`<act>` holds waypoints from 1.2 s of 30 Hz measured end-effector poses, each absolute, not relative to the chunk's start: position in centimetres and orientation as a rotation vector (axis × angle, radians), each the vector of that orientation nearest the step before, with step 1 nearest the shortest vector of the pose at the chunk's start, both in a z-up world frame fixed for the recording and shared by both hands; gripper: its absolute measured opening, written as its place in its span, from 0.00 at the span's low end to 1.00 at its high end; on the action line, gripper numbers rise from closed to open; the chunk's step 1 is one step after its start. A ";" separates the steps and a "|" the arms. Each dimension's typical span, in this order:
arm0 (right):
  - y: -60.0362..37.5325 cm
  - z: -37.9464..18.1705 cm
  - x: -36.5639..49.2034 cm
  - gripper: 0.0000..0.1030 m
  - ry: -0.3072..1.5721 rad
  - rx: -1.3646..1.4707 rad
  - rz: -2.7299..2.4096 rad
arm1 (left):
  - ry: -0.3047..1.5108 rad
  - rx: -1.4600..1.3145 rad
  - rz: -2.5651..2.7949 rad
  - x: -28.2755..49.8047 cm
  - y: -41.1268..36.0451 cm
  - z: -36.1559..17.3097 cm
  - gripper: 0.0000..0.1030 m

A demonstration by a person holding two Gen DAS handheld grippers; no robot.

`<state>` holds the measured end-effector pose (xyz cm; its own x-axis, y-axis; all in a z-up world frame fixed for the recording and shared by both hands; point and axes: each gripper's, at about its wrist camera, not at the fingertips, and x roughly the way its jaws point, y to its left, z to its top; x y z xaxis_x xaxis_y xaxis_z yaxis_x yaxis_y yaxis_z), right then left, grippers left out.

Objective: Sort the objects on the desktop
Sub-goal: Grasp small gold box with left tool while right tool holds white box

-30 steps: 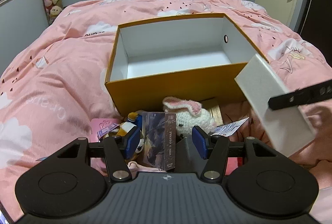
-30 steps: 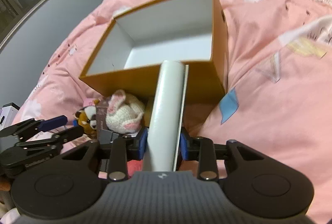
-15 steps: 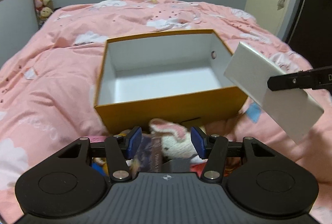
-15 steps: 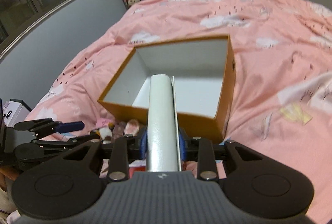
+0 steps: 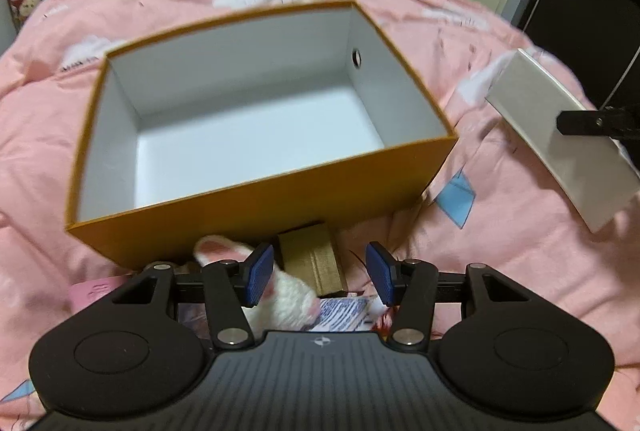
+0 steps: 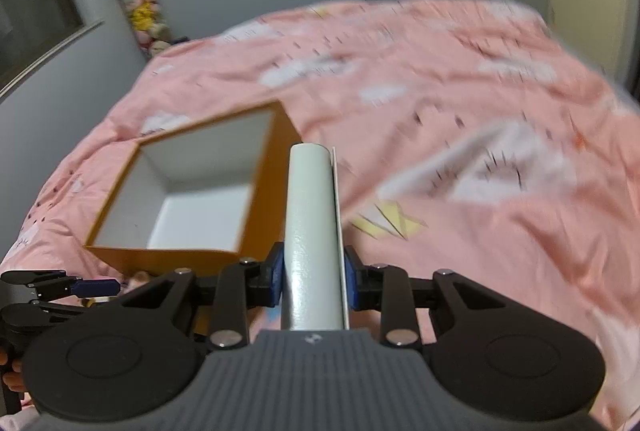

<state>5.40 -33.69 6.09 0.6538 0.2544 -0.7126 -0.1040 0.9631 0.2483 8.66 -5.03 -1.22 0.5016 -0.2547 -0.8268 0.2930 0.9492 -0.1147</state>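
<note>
White box (image 6: 314, 231) clamped edge-on in right gripper (image 6: 314, 281), up over pink duvet (image 6: 460, 191), just right of open orange box (image 5: 256, 199). Left gripper (image 5: 318, 273) spread apart, nothing between pads, over crocheted bunny (image 5: 286, 291).

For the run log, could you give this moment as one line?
right gripper: shut on white box | left gripper: open | orange box: empty

Your left gripper body hides most of the knitted rabbit (image 5: 280, 287) and printed papers (image 5: 344, 313); motion blurs the pink duvet (image 6: 460, 119).
</note>
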 end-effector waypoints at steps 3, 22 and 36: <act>-34.8 4.6 6.2 0.30 0.866 0.247 0.219 | 1.038 0.050 -0.319 10.1 -5.8 -2.6 0.59; -35.1 2.1 11.8 0.33 1.046 0.258 0.355 | 1.265 0.068 -0.295 15.8 -7.5 -8.7 0.63; -33.8 6.3 11.0 0.31 0.975 0.192 0.321 | 1.068 -0.063 -0.393 10.4 -3.9 -2.0 0.53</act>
<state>11.04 -33.84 6.28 0.5196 0.3508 -0.7791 -0.1799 0.9363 0.3017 10.37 -3.93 -2.04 0.4197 -0.3431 -0.8403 0.2829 0.9291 -0.2381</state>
